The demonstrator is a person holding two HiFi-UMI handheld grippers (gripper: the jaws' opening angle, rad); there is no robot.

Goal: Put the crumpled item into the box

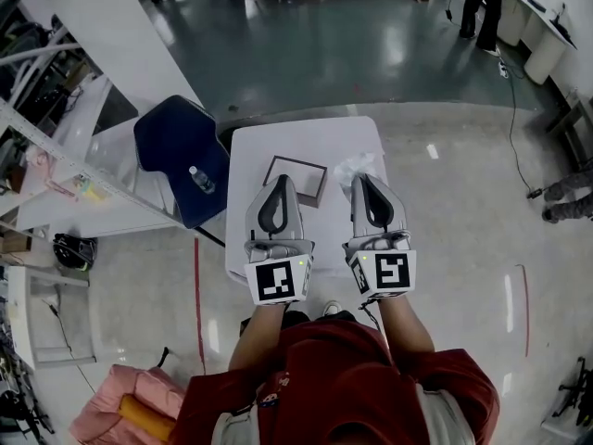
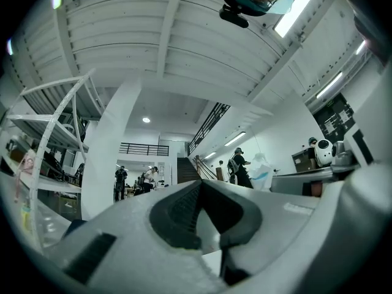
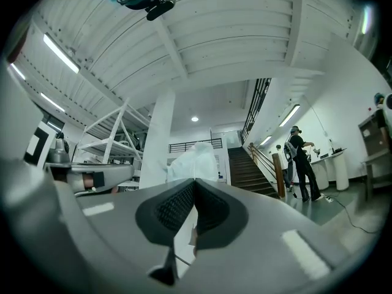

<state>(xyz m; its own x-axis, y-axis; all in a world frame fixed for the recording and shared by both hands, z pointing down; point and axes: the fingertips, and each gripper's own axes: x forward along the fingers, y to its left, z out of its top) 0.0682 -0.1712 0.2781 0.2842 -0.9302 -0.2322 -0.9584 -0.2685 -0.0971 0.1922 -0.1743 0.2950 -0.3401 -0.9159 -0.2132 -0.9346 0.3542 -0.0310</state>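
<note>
A small white table (image 1: 306, 137) stands before me in the head view. On it lies a shallow box (image 1: 296, 178) with a dark rim, and to its right a crumpled white item (image 1: 356, 167). My left gripper (image 1: 279, 181) is shut and empty, its tip at the box's near left edge. My right gripper (image 1: 362, 179) is also shut and empty, its tip just short of the crumpled item. In the right gripper view the crumpled item (image 3: 193, 160) rises just beyond the closed jaw tips of that gripper (image 3: 195, 181). The left gripper (image 2: 199, 185) shows its jaws meeting with nothing between them.
A dark blue chair (image 1: 176, 142) holding a clear bottle (image 1: 200, 179) stands left of the table. White shelving (image 1: 56, 146) lies further left, a pink bag (image 1: 120, 411) on the floor at lower left. People stand far off by a counter (image 1: 482, 3).
</note>
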